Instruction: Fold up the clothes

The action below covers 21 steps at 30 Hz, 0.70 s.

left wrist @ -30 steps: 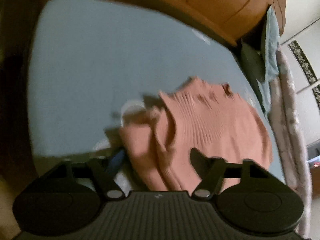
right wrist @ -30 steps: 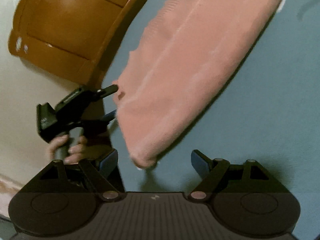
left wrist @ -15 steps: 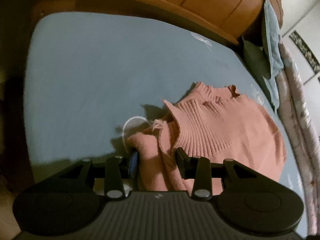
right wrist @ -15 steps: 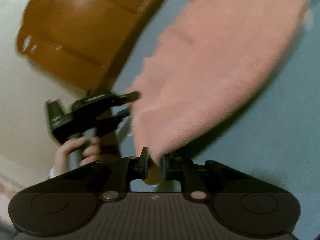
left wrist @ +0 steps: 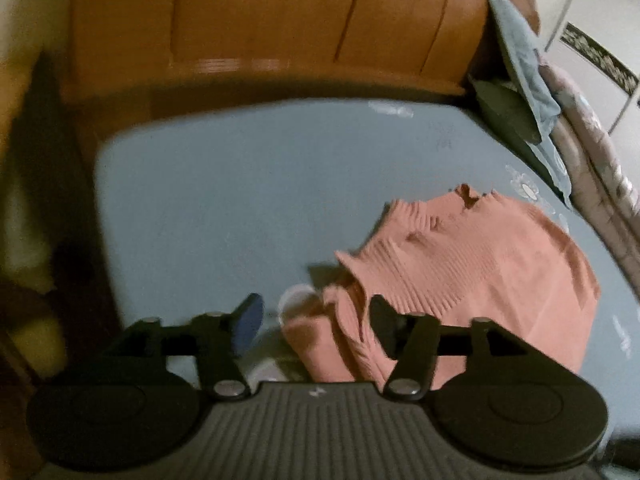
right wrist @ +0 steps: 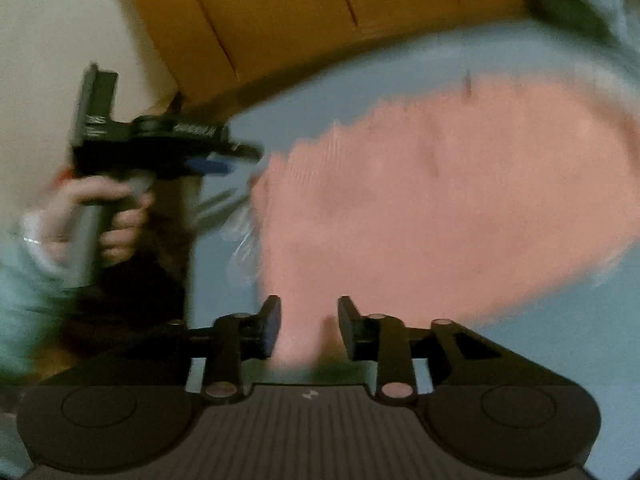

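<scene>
Both my tools let go of the pink sweater (left wrist: 472,264) on the bed (left wrist: 224,200).
My left tool (left wrist: 316,316) and right tool (right wrist: 308,320) are spreading apart, sweater folds lying loose between their fingers.

Motion blur smears the pink sweater (right wrist: 440,208) in the right wrist view; its nearest fold sinks behind the gripper body.

1. The sweater (left wrist: 472,264) is pink knitted cloth, ribbed near the collar, soft and matt.
2. The bed sheet (left wrist: 240,200) is smooth, matt blue cloth.
3. The headboard (left wrist: 280,28) is orange-brown wood with a glossy varnish.
4. The left gripper (left wrist: 316,320) is matt black plastic, ribbed on its body, with shiny metal pins.
</scene>
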Each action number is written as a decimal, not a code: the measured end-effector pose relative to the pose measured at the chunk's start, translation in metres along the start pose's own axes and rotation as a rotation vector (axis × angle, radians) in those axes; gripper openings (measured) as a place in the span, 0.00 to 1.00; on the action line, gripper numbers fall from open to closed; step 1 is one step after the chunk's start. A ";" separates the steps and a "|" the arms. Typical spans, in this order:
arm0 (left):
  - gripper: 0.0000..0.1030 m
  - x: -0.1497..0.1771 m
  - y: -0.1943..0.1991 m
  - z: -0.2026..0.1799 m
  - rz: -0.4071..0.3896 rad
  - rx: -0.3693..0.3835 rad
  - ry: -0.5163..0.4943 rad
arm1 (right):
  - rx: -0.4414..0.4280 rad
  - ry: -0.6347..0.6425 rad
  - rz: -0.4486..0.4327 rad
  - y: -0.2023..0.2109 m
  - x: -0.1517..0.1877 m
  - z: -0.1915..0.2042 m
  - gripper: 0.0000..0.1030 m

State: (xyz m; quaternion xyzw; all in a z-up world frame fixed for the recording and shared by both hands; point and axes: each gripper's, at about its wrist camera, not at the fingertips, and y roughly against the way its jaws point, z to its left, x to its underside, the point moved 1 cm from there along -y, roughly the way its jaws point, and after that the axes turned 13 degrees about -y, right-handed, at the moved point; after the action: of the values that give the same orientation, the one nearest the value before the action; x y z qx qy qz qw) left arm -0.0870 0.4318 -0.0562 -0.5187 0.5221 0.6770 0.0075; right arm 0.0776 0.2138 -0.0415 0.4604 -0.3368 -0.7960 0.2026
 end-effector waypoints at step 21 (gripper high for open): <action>0.71 0.027 -0.047 -0.049 0.064 0.265 -0.187 | 0.102 0.129 0.073 -0.030 0.064 0.026 0.77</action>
State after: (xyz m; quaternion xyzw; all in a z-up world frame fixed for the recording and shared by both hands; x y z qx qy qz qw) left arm -0.0393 0.4035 -0.1036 -0.4311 0.6200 0.6475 0.1028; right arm 0.0230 0.2027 -0.0925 0.5078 -0.3798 -0.7385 0.2291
